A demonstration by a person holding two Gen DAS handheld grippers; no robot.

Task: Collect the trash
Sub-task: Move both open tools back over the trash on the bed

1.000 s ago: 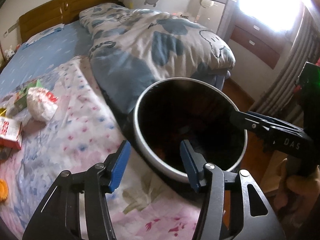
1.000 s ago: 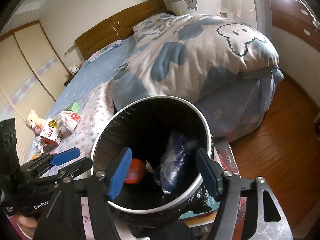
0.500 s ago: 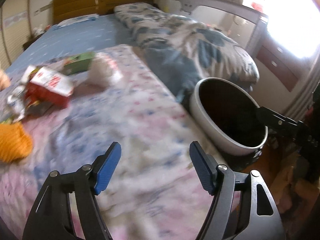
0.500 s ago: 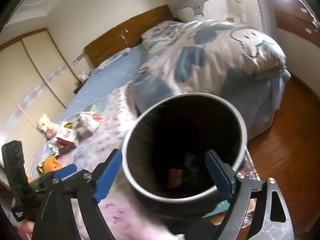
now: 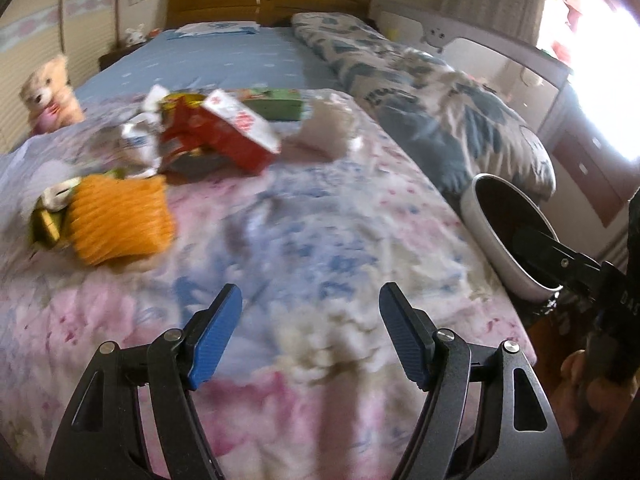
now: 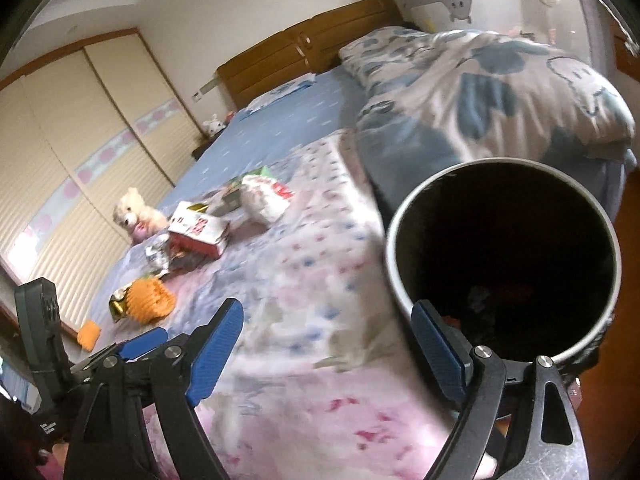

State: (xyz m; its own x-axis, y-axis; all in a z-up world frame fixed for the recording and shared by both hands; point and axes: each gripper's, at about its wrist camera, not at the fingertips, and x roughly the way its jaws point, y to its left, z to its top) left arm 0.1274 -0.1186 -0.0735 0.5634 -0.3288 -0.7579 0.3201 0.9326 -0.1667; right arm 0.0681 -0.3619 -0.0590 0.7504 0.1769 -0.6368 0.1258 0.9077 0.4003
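Note:
Trash lies on the flowered bedspread: a red and white carton (image 5: 224, 132) (image 6: 198, 230), an orange crinkled wrapper (image 5: 120, 216) (image 6: 150, 300), a green box (image 5: 276, 104), a white crumpled bag (image 5: 326, 128) (image 6: 266, 200) and a silver foil wrapper (image 5: 136, 140). My left gripper (image 5: 311, 292) hangs open over bare bedspread, short of the pile, nothing between its pads. My right gripper (image 6: 328, 308) is open too, straddling the bed edge and the near rim of the white-rimmed bin (image 6: 391, 248) (image 5: 480, 232). The bin's dark inside holds some dim trash.
A plush bear (image 5: 48, 88) (image 6: 134, 212) sits at the bed's left edge. A bunched blue and white duvet (image 5: 440, 92) (image 6: 480, 92) fills the right side behind the bin. A small orange piece (image 6: 89, 334) lies near the left edge. Wooden floor shows at far right.
Both views have swung left, away from the bin's mouth and over the bed. The trash pile has come into the left view's middle. Both pairs of jaws stand wider than a second ago.

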